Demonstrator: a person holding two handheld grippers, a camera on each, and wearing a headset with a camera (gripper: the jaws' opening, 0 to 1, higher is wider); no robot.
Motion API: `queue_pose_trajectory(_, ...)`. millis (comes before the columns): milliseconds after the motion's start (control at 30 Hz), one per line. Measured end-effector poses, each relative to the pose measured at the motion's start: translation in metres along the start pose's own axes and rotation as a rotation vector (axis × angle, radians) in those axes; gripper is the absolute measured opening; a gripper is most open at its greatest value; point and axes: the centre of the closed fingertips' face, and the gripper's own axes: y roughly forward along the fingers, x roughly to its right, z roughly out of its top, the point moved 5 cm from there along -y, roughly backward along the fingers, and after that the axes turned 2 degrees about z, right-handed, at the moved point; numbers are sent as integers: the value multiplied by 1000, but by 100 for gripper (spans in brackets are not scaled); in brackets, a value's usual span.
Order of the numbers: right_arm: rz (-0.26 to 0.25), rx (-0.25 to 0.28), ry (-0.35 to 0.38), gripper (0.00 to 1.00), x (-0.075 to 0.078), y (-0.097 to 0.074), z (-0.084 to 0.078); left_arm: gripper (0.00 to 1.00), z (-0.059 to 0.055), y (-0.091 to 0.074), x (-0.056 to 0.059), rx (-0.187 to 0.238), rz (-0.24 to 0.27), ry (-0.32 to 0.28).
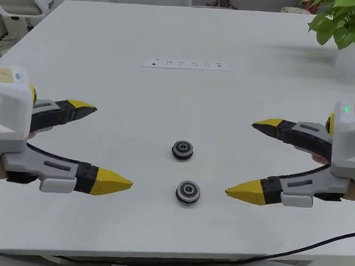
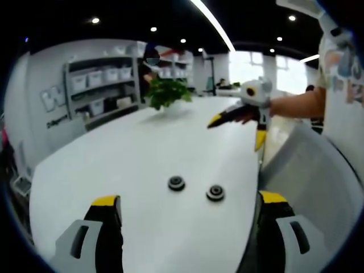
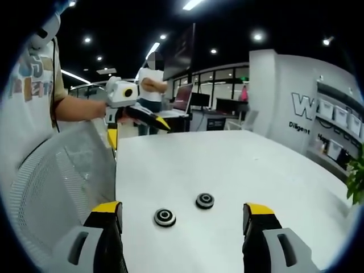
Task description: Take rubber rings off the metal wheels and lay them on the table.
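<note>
Head view: the far wheel (image 1: 182,150) and the near wheel (image 1: 188,192) lie flat on the desk (image 1: 167,97), apart from each other, between the left hand-held gripper (image 1: 103,144) and the right hand-held gripper (image 1: 244,158) (both spread wide, holding nothing). Left gripper view: both wheels lie ahead of its jaws. Right gripper view: likewise, and the dark bands around the wheels are probably rubber rings.

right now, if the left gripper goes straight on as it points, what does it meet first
Probably the small black-rimmed metal wheel farther from the person, unless the left gripper passes above it.
</note>
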Motion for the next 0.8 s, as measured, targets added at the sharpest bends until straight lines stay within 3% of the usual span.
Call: queue_pose_trajectory(800, 41, -42, 0, 77, 5, 27, -19, 93, -7, 43, 5, -68, -94, 38)
